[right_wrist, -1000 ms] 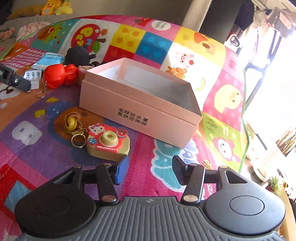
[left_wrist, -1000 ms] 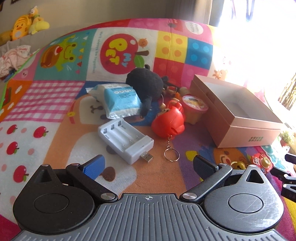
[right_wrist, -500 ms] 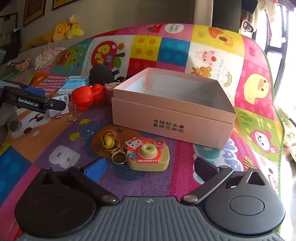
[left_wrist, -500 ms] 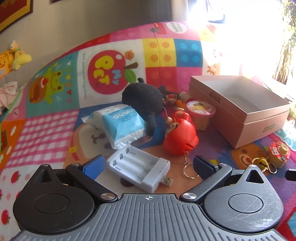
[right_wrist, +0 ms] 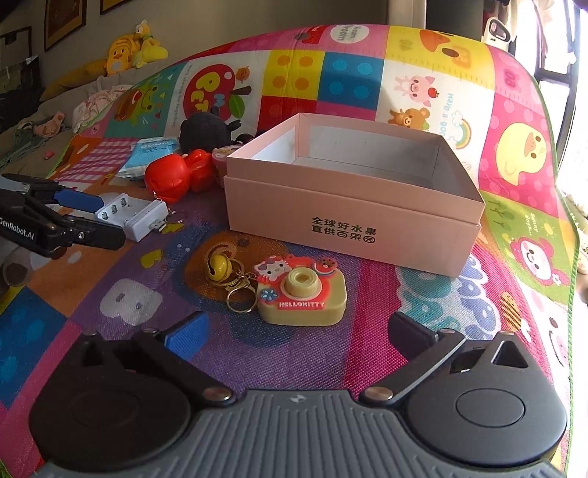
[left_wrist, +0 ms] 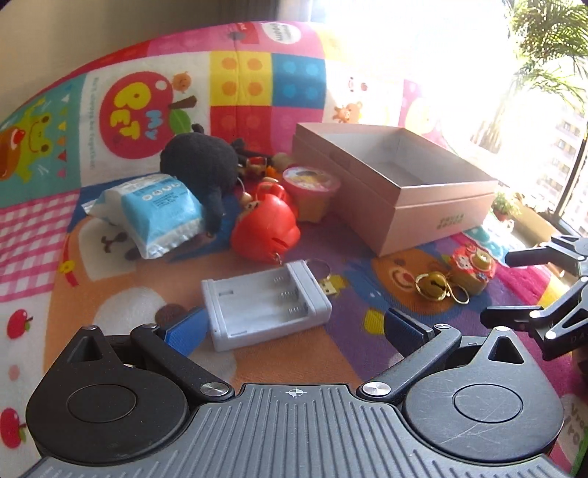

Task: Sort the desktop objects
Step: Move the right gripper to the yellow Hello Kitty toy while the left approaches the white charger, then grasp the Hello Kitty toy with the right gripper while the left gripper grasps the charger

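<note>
Just ahead of the left hand-held gripper [left_wrist: 294,329], jaws wide apart and empty: white battery charger [left_wrist: 265,307] on the play mat [left_wrist: 367,342], long axis left to right, far nearer than the right hand-held gripper [right_wrist: 296,336], likewise spread

A home: a children's play mat [right_wrist: 422,73] covers the surface, with plush toys [right_wrist: 128,47] and framed pictures [right_wrist: 64,22] behind it.

Colourful play mat [right_wrist: 422,294] is carrying pink box [right_wrist: 352,224], toy camera [right_wrist: 301,298] lying just ahead of right fingers, battery charger [left_wrist: 264,305] sitting between left fingers, red toy [left_wrist: 264,228] beyond.
</note>
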Demonstrator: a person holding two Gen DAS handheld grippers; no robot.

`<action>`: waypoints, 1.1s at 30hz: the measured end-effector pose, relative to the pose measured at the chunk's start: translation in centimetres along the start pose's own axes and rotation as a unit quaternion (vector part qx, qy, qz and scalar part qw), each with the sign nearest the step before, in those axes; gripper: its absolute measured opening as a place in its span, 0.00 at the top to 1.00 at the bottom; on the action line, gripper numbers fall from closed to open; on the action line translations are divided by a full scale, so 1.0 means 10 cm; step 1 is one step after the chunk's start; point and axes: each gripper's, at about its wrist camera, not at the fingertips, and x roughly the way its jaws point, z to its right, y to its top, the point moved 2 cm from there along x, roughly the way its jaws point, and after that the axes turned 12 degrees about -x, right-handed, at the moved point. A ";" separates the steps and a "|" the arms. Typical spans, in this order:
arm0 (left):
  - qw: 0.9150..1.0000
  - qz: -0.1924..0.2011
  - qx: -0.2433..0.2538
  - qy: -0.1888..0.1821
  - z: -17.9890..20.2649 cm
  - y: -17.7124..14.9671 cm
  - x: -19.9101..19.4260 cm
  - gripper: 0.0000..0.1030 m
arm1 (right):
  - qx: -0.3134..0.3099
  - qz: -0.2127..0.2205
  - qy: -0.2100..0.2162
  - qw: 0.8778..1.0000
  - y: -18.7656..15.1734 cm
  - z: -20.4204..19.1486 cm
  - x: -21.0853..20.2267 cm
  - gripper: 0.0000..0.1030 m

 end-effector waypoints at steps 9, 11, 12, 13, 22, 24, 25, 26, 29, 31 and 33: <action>0.995 0.004 -0.070 0.076 0.12 0.11 0.24 0.00 | 0.012 -0.018 0.008 1.000 0.00 0.01 0.06 0.00; 0.993 0.001 -0.075 0.087 0.12 0.13 0.31 0.00 | 0.012 -0.018 0.008 1.000 0.00 0.01 0.06 0.00; 0.993 0.002 -0.073 0.094 0.13 0.13 0.33 0.00 | 0.012 -0.018 0.008 1.000 0.00 0.02 0.06 0.00; 0.993 0.006 -0.065 0.101 0.14 0.12 0.35 0.00 | 0.012 -0.018 0.008 1.000 0.00 0.02 0.06 0.00; 0.990 0.017 -0.059 0.127 0.13 0.11 0.34 0.08 | 0.014 -0.016 0.007 1.000 0.02 0.02 0.07 0.00; 0.990 0.015 -0.063 0.124 0.12 0.06 0.26 0.08 | 0.013 -0.017 0.008 1.000 0.02 0.03 0.07 0.00; 0.990 0.013 -0.060 0.124 0.12 0.02 0.20 0.08 | 0.013 -0.017 0.009 1.000 0.02 0.03 0.08 0.00; 0.991 0.010 -0.055 0.121 0.13 -0.04 0.13 0.08 | 0.012 -0.016 0.009 1.000 0.03 0.03 0.08 0.00; 0.994 -0.003 -0.046 0.103 0.16 -0.23 -0.10 0.08 | 0.004 -0.012 0.012 1.000 0.05 0.03 0.09 0.00; 0.995 -0.008 -0.045 0.093 0.18 -0.35 -0.25 0.08 | -0.003 -0.008 0.011 1.000 0.08 0.03 0.11 0.01; 0.995 -0.009 -0.044 0.089 0.19 -0.43 -0.34 0.07 | -0.006 -0.002 0.010 1.000 0.12 0.04 0.13 0.14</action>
